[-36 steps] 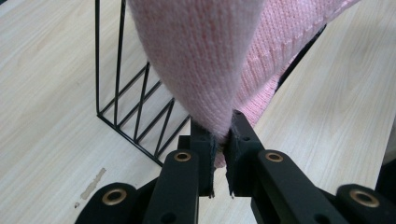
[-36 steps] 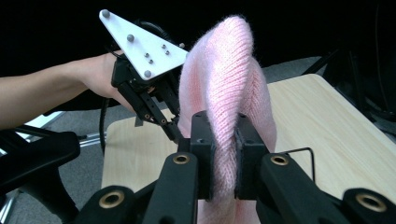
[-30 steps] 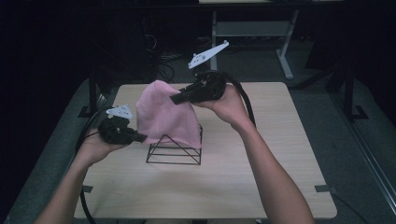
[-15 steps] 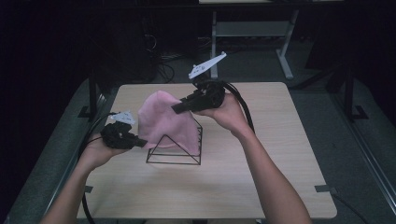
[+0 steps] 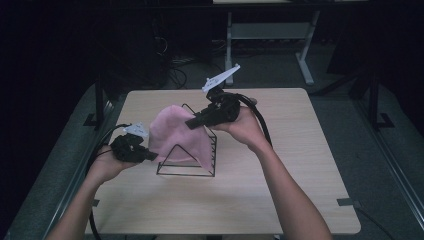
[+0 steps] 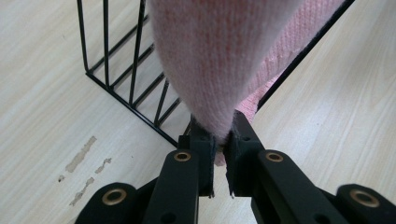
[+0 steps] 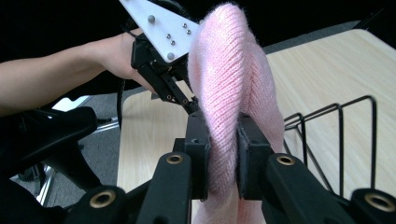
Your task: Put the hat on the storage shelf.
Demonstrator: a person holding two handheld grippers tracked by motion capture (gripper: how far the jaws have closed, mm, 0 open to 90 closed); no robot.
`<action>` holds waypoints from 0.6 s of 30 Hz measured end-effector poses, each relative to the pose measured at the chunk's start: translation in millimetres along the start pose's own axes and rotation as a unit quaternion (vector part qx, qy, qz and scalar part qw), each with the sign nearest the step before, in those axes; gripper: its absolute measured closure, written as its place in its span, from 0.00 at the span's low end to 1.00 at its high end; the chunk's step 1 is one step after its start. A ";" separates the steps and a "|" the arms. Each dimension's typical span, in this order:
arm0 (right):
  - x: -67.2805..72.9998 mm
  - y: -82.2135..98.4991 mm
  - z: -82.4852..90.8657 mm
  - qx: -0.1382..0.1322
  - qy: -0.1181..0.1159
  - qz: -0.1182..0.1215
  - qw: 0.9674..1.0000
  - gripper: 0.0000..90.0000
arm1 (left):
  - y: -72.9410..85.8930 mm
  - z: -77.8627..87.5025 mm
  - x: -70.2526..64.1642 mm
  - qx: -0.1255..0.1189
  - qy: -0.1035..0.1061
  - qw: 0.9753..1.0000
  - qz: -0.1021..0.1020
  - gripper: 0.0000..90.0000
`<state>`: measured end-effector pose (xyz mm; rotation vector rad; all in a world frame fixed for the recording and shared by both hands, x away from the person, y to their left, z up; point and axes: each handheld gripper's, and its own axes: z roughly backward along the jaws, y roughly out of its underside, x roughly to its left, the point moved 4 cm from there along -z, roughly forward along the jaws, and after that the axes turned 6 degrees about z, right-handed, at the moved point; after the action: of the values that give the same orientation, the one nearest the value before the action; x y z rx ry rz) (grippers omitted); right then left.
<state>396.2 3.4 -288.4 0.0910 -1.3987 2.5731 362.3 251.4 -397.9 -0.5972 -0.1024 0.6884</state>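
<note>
Wire rack (image 5: 197, 162) amid bare tabletop (image 5: 280, 190)

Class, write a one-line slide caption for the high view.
Both grippers, left gripper and right gripper, pinch a pink knit hat over a black wire rack.

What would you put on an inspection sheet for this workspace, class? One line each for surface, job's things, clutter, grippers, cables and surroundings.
Surface: pale wooden table, a few scuff marks near the rack.
Job's things: pink knitted hat draped over a black wire rack.
Clutter: nothing seen.
Grippers: left gripper shut on the hat's lower edge; right gripper with the hat's top between its jaws, which have just been opening slightly.
Cables: a black cable loops from the right gripper; another trails from the left.
Surroundings: dark room, grey floor, a desk frame behind the table.
</note>
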 end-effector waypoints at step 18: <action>-1.4 27.6 -16.9 0.014 -0.019 -0.015 1.000 0.83 | 10.7 -18.1 3.1 0.035 -0.016 0.999 -0.009 0.92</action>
<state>392.4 2.7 -320.6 0.1630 -1.3639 2.5801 363.7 251.1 -419.0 -0.5186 -0.1129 0.6812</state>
